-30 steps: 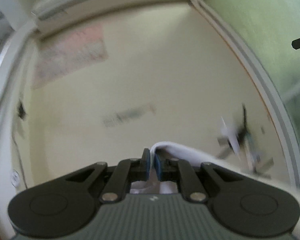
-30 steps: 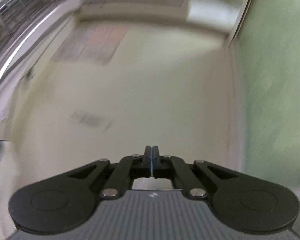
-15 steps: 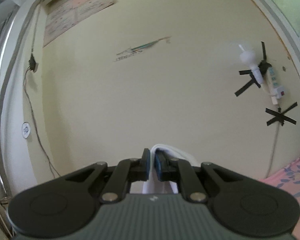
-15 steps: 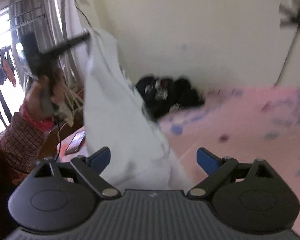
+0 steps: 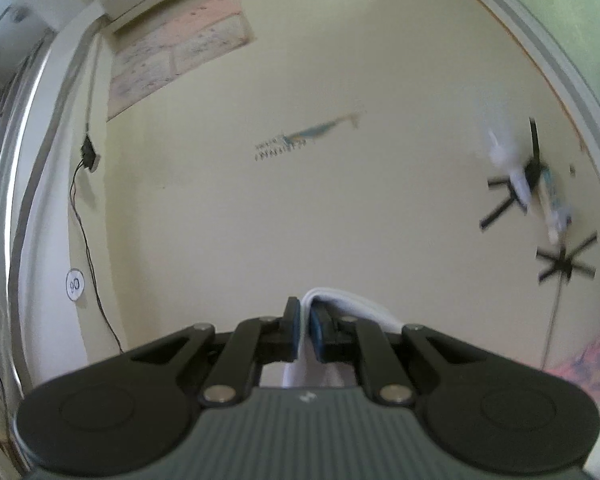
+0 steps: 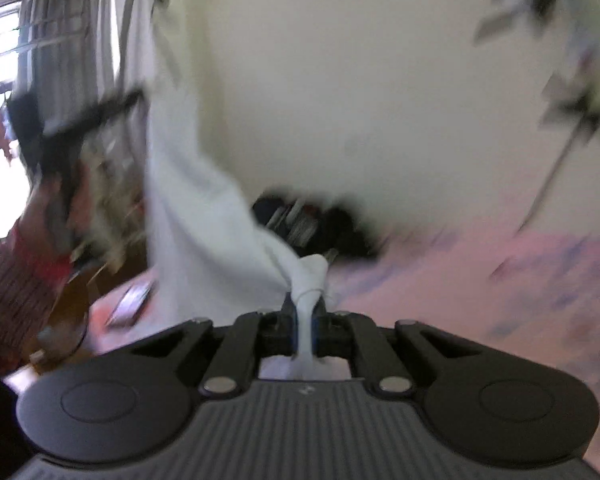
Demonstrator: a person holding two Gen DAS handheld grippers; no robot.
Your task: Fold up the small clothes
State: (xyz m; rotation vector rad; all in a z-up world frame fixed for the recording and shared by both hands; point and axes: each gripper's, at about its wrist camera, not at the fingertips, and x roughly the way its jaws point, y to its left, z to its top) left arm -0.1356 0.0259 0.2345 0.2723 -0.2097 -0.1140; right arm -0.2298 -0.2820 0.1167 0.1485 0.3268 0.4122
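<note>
A white garment [image 6: 195, 208] hangs in the air between both grippers. My left gripper [image 5: 304, 322] is shut on one edge of it [image 5: 340, 304] and points up at the cream wall. In the right wrist view the left gripper [image 6: 91, 116] shows blurred at the upper left, held in a hand with a red checked sleeve. My right gripper [image 6: 304, 312] is shut on a bunched lower part of the garment, above the pink flowered bed cover [image 6: 480, 280].
A dark pile of clothes [image 6: 312, 224] lies on the bed by the wall. A phone [image 6: 129, 304] lies at the bed's left edge. A window with bars [image 6: 27, 64] is at the far left. A taped device and cable [image 5: 532, 184] hang on the wall.
My right gripper was open beside the hanging white garment half a second ago; now it has shut on the garment's lower part. The left gripper keeps its grip, tilted slightly lower.
</note>
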